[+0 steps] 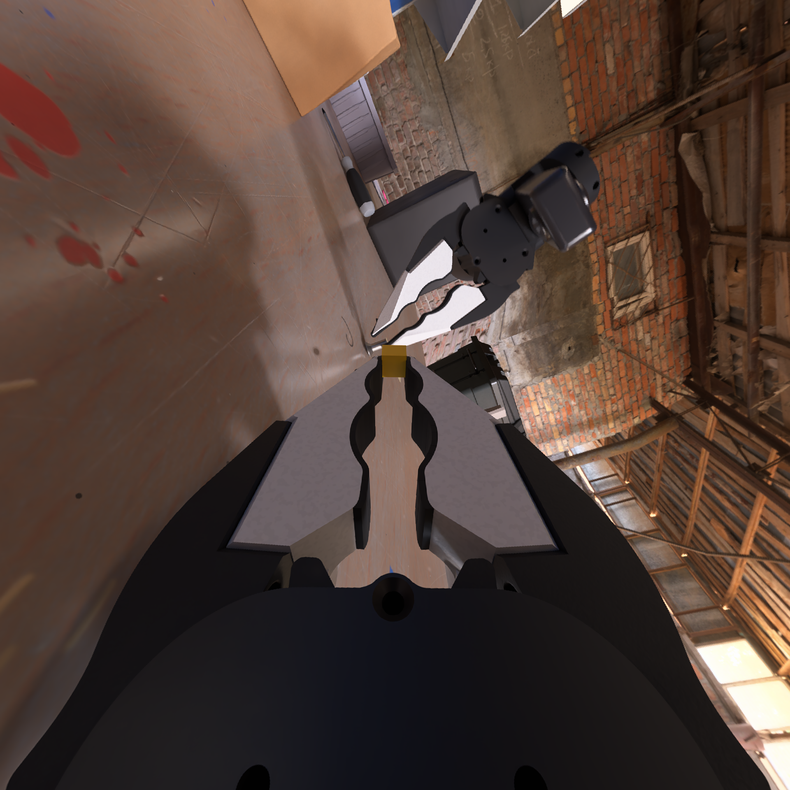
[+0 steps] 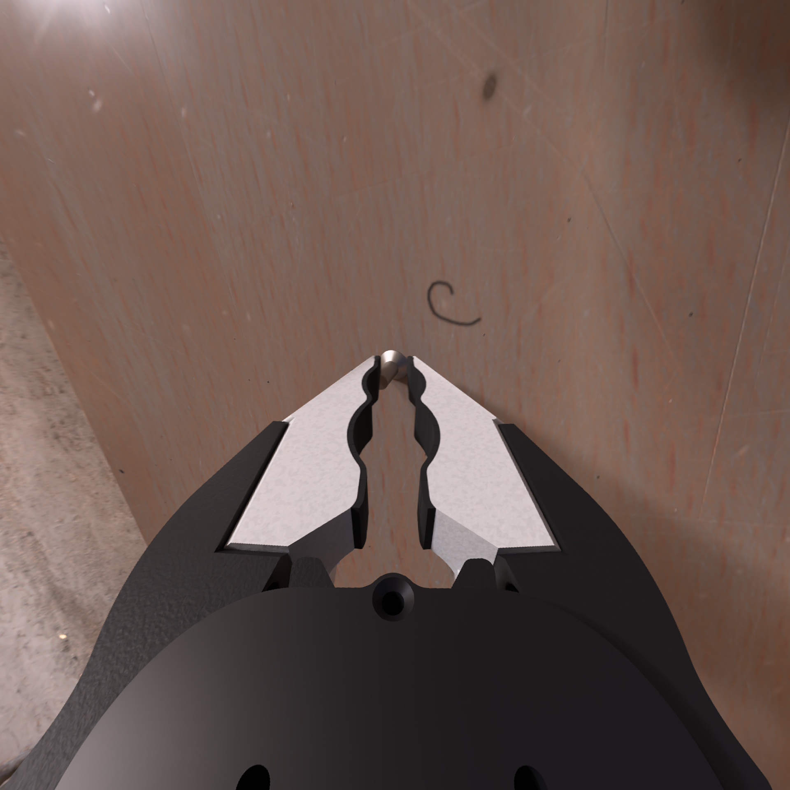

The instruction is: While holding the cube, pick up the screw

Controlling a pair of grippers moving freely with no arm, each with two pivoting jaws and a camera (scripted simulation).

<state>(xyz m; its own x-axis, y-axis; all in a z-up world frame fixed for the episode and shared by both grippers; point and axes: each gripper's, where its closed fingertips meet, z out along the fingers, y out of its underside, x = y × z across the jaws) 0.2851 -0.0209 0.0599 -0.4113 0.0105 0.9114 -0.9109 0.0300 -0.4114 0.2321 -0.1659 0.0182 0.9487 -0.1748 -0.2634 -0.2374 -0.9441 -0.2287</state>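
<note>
My left gripper (image 1: 393, 366) is shut on a small yellow cube (image 1: 393, 361), pinched at the fingertips just above the wooden table (image 1: 192, 342). In the right wrist view my right gripper (image 2: 393, 366) points down at the table (image 2: 256, 213), and its fingertips are closed around a small silver screw (image 2: 392, 361) that lies at the surface. The right gripper also shows in the left wrist view (image 1: 387, 338), just beyond the cube, with the screw (image 1: 375, 349) at its tips near the table edge. I cannot tell whether the screw is off the table.
A cardboard box (image 1: 325, 47) stands at the far end of the table. A black-handled screwdriver (image 1: 359, 188) and a dark grey box (image 1: 423, 205) lie behind the right gripper. Red paint stains (image 1: 34, 124) mark the table. The table edge and floor (image 2: 42, 427) are close at the left.
</note>
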